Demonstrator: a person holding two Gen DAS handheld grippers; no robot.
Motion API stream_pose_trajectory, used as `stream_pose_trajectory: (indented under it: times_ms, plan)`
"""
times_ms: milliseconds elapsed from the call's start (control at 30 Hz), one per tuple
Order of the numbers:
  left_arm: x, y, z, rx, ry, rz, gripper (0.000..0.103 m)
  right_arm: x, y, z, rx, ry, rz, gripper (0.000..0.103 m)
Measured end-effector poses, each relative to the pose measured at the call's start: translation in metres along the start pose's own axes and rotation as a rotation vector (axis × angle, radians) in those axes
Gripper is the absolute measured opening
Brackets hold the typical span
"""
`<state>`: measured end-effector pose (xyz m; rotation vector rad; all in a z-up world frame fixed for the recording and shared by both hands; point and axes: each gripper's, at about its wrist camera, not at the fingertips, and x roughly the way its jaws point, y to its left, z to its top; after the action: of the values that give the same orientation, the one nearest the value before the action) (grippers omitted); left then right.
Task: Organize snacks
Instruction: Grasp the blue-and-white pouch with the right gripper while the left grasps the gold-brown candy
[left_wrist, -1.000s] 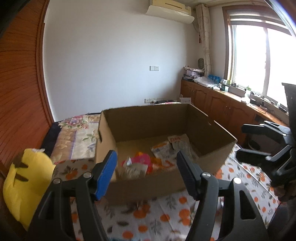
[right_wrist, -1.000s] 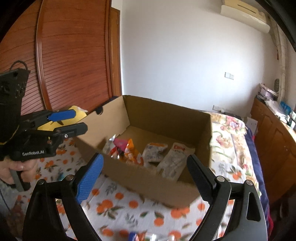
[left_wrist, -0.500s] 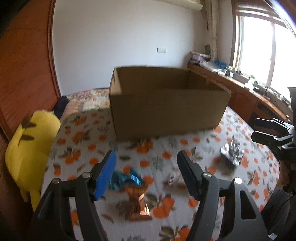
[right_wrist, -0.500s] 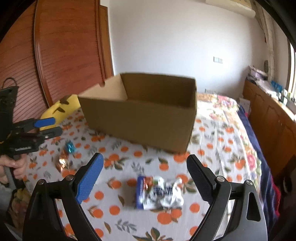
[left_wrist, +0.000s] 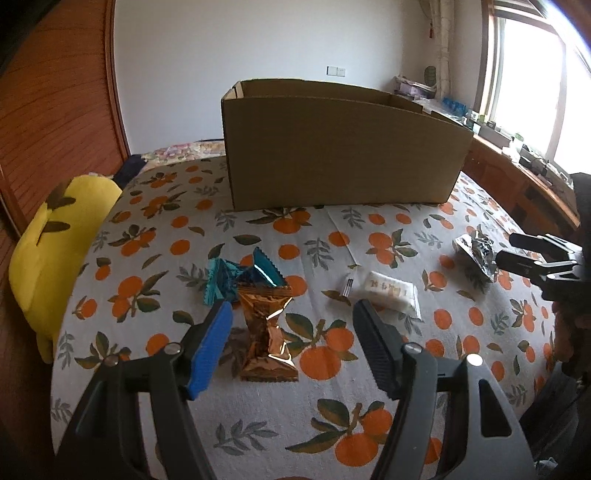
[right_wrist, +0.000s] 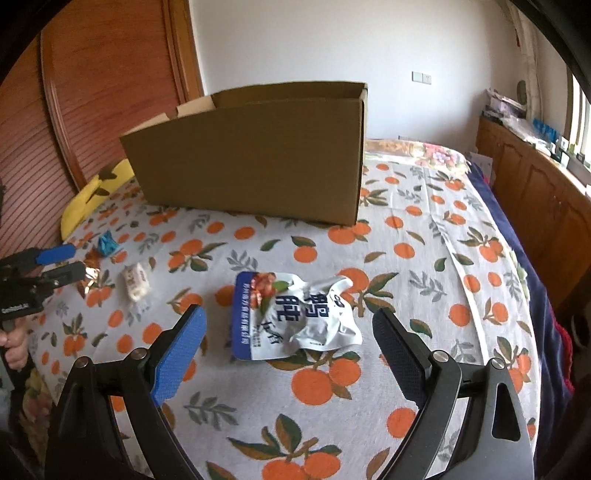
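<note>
A brown cardboard box (left_wrist: 340, 151) (right_wrist: 258, 162) stands at the far side of the orange-print bedspread. My left gripper (left_wrist: 291, 314) is open, low over a copper foil snack packet (left_wrist: 266, 332) that lies between its fingers. A teal foil packet (left_wrist: 240, 277) lies just beyond it, and a white packet (left_wrist: 391, 291) to its right. My right gripper (right_wrist: 288, 325) is open around a crumpled white and blue snack pouch (right_wrist: 295, 314), apart from it. The pouch also shows in the left wrist view (left_wrist: 476, 251).
A yellow plush cushion (left_wrist: 51, 236) lies at the bed's left edge by the wooden wardrobe (left_wrist: 55, 92). Wooden cabinets (right_wrist: 535, 184) run along the right wall under the window. A small dark-tipped item (left_wrist: 349, 286) lies beside the white packet.
Both grippers have dropped from above the box down toward the bedspread. The box's inside is out of sight now. The loose packets lie between the open fingers.
</note>
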<state>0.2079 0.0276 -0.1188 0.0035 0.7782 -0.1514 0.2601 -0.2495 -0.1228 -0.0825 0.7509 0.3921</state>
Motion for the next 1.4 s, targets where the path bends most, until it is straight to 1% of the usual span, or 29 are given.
stream_pose_trajectory:
  times_ms: [33, 100, 133, 167, 200, 267, 333, 467, 600, 633, 667, 767, 800, 867, 900, 1033, 1100, 1167, 1267, 1400]
  plan:
    - [0.001, 0.001, -0.001, -0.006, 0.007, -0.003, 0.060, 0.004, -0.001, 0.000, 0.001, 0.006, -0.001, 0.093]
    - [0.003, 0.003, -0.001, -0.018, 0.012, 0.005, 0.058, 0.009, -0.003, 0.000, 0.005, 0.017, 0.002, 0.093]
    - [0.003, 0.003, -0.002, -0.021, 0.011, 0.009, 0.054, 0.012, -0.004, 0.002, 0.006, 0.022, 0.004, 0.093]
    - [0.004, 0.004, -0.003, -0.025, 0.013, 0.018, 0.049, 0.013, -0.004, 0.003, 0.004, 0.025, 0.004, 0.093]
    - [0.006, 0.005, -0.003, -0.028, 0.018, 0.022, 0.047, 0.014, -0.004, 0.003, 0.001, 0.026, 0.004, 0.093]
    - [0.008, 0.007, -0.004, -0.033, 0.021, 0.028, 0.039, 0.018, -0.003, 0.006, -0.009, 0.032, 0.001, 0.093]
    - [0.011, 0.009, -0.004, -0.033, 0.031, 0.034, 0.035, 0.021, -0.002, 0.006, -0.020, 0.038, -0.001, 0.093]
    - [0.019, 0.010, -0.004, -0.034, 0.063, 0.042, 0.034, 0.025, 0.002, 0.005, -0.033, 0.051, 0.000, 0.093]
    - [0.025, 0.015, -0.007, -0.064, 0.093, 0.043, 0.033, 0.030, 0.006, 0.003, -0.043, 0.072, -0.026, 0.093]
    - [0.025, 0.015, -0.008, -0.063, 0.093, 0.050, 0.024, 0.031, 0.007, 0.002, -0.046, 0.076, -0.034, 0.093]
    - [0.024, 0.015, -0.009, -0.062, 0.094, 0.062, 0.018, 0.031, 0.008, 0.001, -0.051, 0.080, -0.048, 0.093]
    - [0.020, 0.017, -0.011, -0.090, 0.108, 0.033, 0.018, 0.035, 0.007, 0.002, -0.045, 0.092, -0.061, 0.093]
    - [0.019, 0.018, -0.011, -0.096, 0.108, 0.035, 0.018, 0.036, 0.005, 0.002, -0.037, 0.098, -0.062, 0.093]
    - [0.016, 0.018, -0.012, -0.112, 0.120, 0.025, 0.018, 0.039, 0.002, 0.002, -0.020, 0.110, -0.053, 0.093]
    - [0.014, 0.019, -0.013, -0.128, 0.125, 0.006, 0.018, 0.040, 0.000, 0.002, -0.014, 0.115, -0.045, 0.093]
    - [0.004, 0.014, -0.014, -0.136, 0.132, -0.023, 0.018, 0.041, -0.002, 0.003, -0.005, 0.119, -0.038, 0.093]
    - [-0.001, 0.009, -0.013, -0.125, 0.130, -0.038, 0.018, 0.041, -0.001, 0.003, -0.012, 0.123, -0.046, 0.093]
    - [-0.009, 0.005, -0.010, -0.101, 0.112, -0.029, 0.018, 0.042, 0.002, 0.002, -0.023, 0.127, -0.060, 0.093]
    - [-0.022, -0.002, -0.002, -0.068, 0.079, -0.036, 0.018, 0.043, 0.005, 0.001, -0.034, 0.133, -0.082, 0.093]
    - [-0.035, -0.010, 0.006, -0.041, 0.048, -0.045, 0.018, 0.043, 0.003, 0.001, -0.017, 0.132, -0.096, 0.093]
